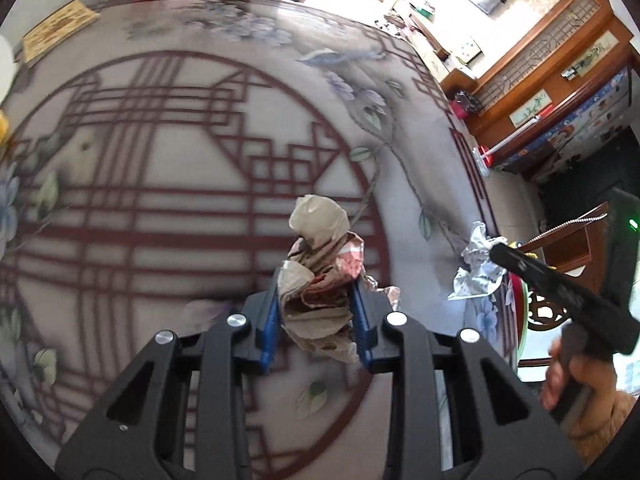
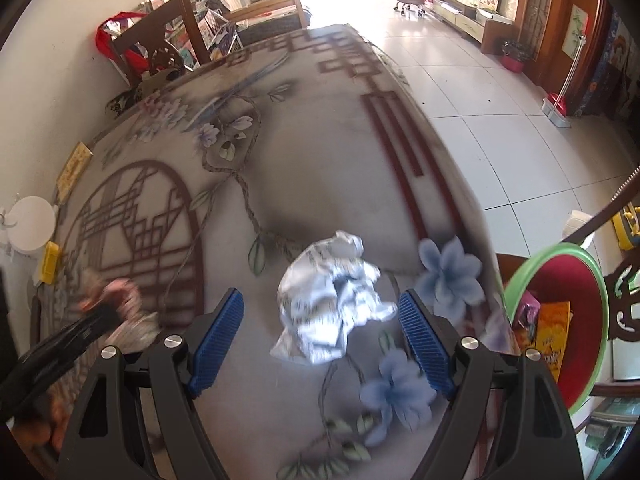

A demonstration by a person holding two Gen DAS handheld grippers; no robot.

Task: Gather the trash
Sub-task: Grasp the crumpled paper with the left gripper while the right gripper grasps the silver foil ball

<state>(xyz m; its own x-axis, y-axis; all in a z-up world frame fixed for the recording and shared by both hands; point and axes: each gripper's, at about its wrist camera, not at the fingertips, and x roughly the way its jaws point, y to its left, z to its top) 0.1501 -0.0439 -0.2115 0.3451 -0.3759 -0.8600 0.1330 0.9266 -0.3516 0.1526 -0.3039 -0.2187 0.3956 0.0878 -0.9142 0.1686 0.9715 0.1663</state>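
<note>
A crumpled brown and reddish paper wad (image 1: 320,256) is pinched between the blue pads of my left gripper (image 1: 318,296), which is shut on it just over the patterned tablecloth (image 1: 180,200). Near the table's right edge lies a crumpled white paper wad (image 2: 332,304). My right gripper (image 2: 320,294) is open around it, with a gap between the paper and each pad. In the left wrist view the white wad (image 1: 478,264) shows beside a black finger (image 1: 520,260) of the right gripper, held by a person's hand (image 1: 576,380).
A green-rimmed bin (image 2: 592,276) with a red inside holds several wrappers and stands just off the table's right edge. A wooden chair (image 2: 176,36) is at the far side. A white round object (image 2: 32,224) and a yellow block (image 2: 51,266) sit at the left edge.
</note>
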